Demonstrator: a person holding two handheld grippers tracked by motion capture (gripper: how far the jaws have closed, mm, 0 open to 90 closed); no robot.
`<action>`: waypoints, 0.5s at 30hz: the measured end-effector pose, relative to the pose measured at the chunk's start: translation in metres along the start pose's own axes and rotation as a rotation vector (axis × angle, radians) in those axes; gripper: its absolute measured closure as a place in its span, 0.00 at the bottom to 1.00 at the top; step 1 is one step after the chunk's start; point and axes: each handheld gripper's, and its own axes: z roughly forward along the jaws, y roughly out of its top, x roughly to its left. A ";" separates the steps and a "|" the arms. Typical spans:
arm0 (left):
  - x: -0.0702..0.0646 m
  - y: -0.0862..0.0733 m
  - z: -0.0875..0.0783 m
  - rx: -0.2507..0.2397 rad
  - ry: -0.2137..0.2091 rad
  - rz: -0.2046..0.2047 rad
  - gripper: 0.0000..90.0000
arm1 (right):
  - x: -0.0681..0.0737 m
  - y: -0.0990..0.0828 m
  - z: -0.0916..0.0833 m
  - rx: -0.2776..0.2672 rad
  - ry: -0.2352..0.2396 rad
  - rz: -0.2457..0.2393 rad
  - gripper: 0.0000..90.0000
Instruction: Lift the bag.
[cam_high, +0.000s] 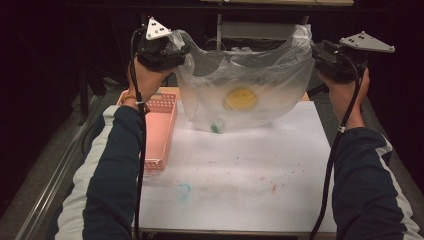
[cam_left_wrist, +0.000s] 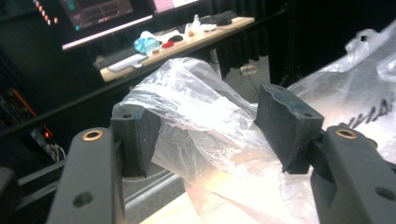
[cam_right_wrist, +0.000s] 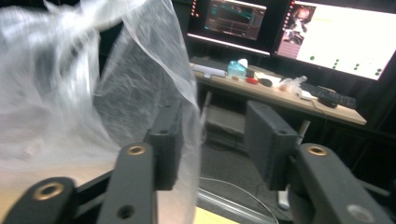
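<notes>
While both hands hold high over the far edge of the desk, the plastic bag hangs stretched between them in the high view, its long axis running side to side, a yellow round thing sagging in its middle and a small green item at its bottom, just above the white surface. Left tongs sit at the bag's left top corner, right tongs at its right corner; a pink basket lies just left below, with open desk nearer the person.

Left gripper view: left tongs stand apart, bag film bunched loosely between the pads, not pinched.

Right gripper view: right tongs are parted too; film drapes over the left pad, with bare gap beside it. Judging by this, both corners are let go, and the bag could slump onto the desk.
</notes>
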 end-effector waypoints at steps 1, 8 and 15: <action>-0.001 0.002 -0.003 0.006 -0.004 0.021 0.37 | 0.001 0.002 -0.003 -0.011 0.004 -0.001 0.60; 0.002 0.000 -0.019 0.001 0.017 0.042 0.31 | 0.007 0.019 -0.024 -0.068 0.047 -0.025 0.53; 0.006 -0.018 -0.030 0.008 0.031 0.045 0.33 | 0.005 0.015 -0.042 -0.054 0.062 -0.024 0.47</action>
